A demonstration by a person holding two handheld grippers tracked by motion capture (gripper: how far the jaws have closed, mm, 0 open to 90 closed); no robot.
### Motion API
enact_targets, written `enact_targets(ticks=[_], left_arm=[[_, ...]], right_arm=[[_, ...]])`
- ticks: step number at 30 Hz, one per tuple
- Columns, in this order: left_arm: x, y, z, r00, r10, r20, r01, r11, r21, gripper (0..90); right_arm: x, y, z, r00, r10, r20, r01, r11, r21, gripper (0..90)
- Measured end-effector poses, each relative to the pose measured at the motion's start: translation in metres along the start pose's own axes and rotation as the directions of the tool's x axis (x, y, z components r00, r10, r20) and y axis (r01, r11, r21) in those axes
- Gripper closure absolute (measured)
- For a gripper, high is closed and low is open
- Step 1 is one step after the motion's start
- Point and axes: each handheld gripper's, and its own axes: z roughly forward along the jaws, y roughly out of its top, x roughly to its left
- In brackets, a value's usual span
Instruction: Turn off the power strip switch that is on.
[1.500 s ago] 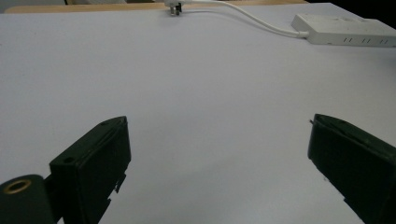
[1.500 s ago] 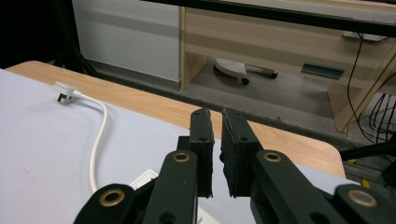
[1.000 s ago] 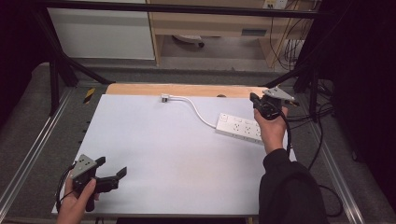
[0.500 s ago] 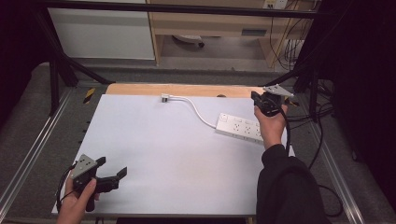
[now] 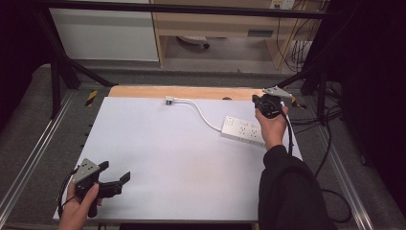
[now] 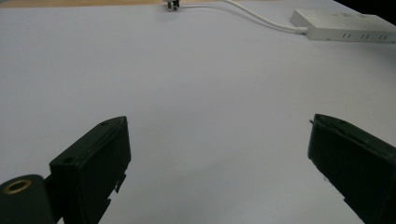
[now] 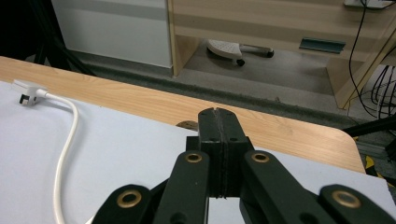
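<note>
A white power strip (image 5: 243, 130) lies at the right of the white tabletop (image 5: 182, 167), and its cable (image 5: 203, 115) curves back to a white plug (image 5: 168, 100) near the far edge. My right gripper (image 5: 258, 100) is held above the strip's far end, shut with nothing in it; its jaws press together (image 7: 218, 126). The plug (image 7: 24, 93) lies far to its left. My left gripper (image 5: 115, 171) hovers at the near left corner, open and empty (image 6: 217, 154). It faces the strip (image 6: 343, 25) and the plug (image 6: 172, 4) across bare tabletop.
A wooden strip (image 5: 191, 92) borders the table's far edge. Metal rails (image 5: 28, 163) run along both sides. Black cables (image 5: 330, 143) trail off the right side. A cabinet (image 5: 105, 33) and a wooden desk (image 7: 261, 23) stand beyond the table.
My right gripper has drifted slightly up and to the left above the power strip's far end. The left gripper has stayed in place.
</note>
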Motion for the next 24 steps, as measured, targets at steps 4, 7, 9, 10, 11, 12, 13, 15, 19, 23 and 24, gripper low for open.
enact_targets(ticks=[4, 7, 9, 10, 11, 12, 13, 15, 19, 23, 24], left_arm=[[0.000, 0.000, 0.000, 1.0000, -0.002, 0.002, 0.002, 1.0000, -0.001, 5.7], [0.000, 0.000, 0.000, 1.0000, 0.004, 0.001, -0.004, 1.0000, -0.002, 5.7], [-0.001, 0.000, 0.000, 1.0000, 0.003, 0.003, -0.003, 1.0000, 0.000, 5.7], [-0.001, 0.000, 0.000, 1.0000, 0.003, 0.004, -0.003, 1.0000, 0.001, 5.7], [0.000, 0.000, 0.000, 1.0000, 0.003, 0.004, -0.003, 1.0000, 0.002, 5.7], [0.000, 0.000, 0.000, 1.0000, 0.002, 0.003, -0.002, 1.0000, 0.001, 5.7], [0.000, 0.000, 0.000, 1.0000, -0.002, 0.003, 0.002, 1.0000, 0.000, 5.7], [0.001, 0.000, -0.001, 1.0000, 0.000, 0.001, 0.000, 1.0000, -0.003, 5.7], [0.000, 0.000, 0.000, 1.0000, -0.001, 0.003, 0.001, 1.0000, 0.000, 5.7], [0.000, 0.000, -0.001, 1.0000, 0.000, 0.002, 0.000, 1.0000, -0.003, 5.7], [0.001, 0.000, -0.001, 1.0000, 0.000, 0.003, 0.000, 1.0000, -0.003, 5.7]], right_arm=[[0.002, -0.001, 0.004, 1.0000, 0.002, -0.004, -0.002, 1.000, 0.009, 90.0], [0.003, -0.002, 0.007, 1.0000, 0.003, -0.009, -0.002, 1.000, 0.022, 90.0], [0.004, -0.003, 0.009, 0.9998, -0.003, -0.018, 0.004, 0.999, 0.033, 90.0], [0.005, -0.004, 0.010, 0.9998, -0.006, -0.021, 0.006, 0.999, 0.036, 90.0], [0.004, -0.004, 0.011, 0.9997, -0.007, -0.022, 0.008, 0.999, 0.040, 90.0], [0.004, -0.005, 0.011, 0.9997, -0.008, -0.022, 0.009, 0.999, 0.047, 90.0], [0.004, -0.005, 0.012, 0.9997, -0.009, -0.021, 0.010, 0.999, 0.050, 90.0], [0.003, -0.006, 0.014, 0.9998, -0.006, -0.021, 0.007, 0.998, 0.058, 90.0], [0.001, -0.009, 0.017, 0.9999, -0.002, -0.011, 0.003, 0.996, 0.084, 90.0], [0.000, -0.012, 0.018, 0.9999, -0.004, -0.009, 0.004, 0.995, 0.099, 90.0], [-0.001, -0.013, 0.019, 1.0000, -0.003, -0.008, 0.004, 0.995, 0.103, 90.0]])
